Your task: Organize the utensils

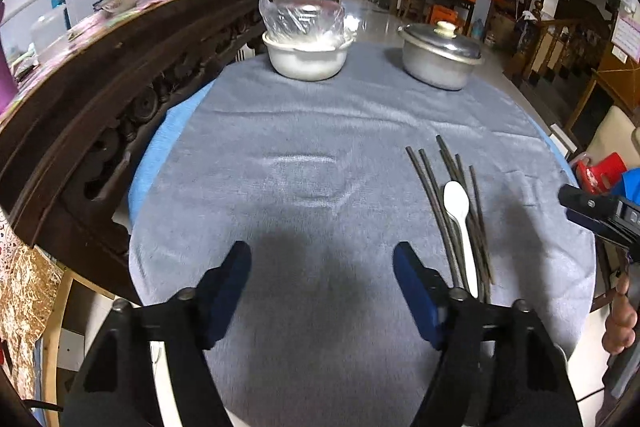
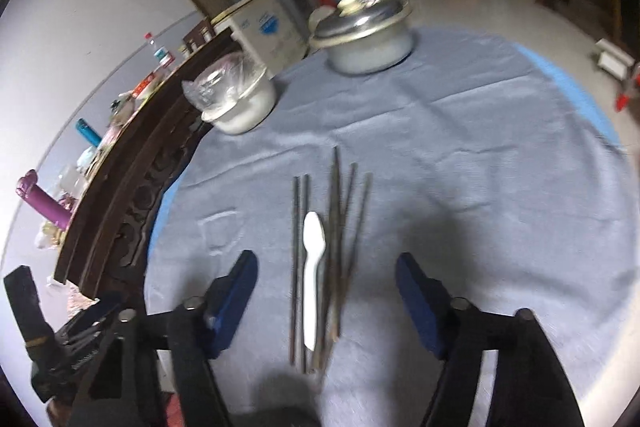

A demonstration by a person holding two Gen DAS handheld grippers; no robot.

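Centrally in the right wrist view, a white plastic spoon (image 2: 313, 269) lies bowl-away among dark chopsticks (image 2: 340, 259), all flat on the grey cloth (image 2: 460, 163) covering the round table, toward its near edge. Two sticks lie parallel just left of the spoon; the rest fan out on its right, some touching it. Right gripper (image 2: 326, 291) hovers above this bundle w/ jaws apart, utensils lying between the blue pads but not pressed, nothing held. Left gripper (image 1: 322, 283) hangs over bare cloth w/ jaws likewise apart & empty; in its view the spoon (image 1: 460, 223) & chopsticks (image 1: 440, 195) lie just right of its right finger, partly hidden behind it. At the table's far edge stand two pots, well apart from the utensils: a white pot (image 1: 306, 57) topped by a clear plastic bag (image 1: 302, 15), far-left, & a metal lidded pot (image 1: 438, 57), far-right. Blue table rim (image 2: 576, 95) shows beyond the cloth. Carved dark wooden furniture (image 1: 120, 75) abuts the left edge
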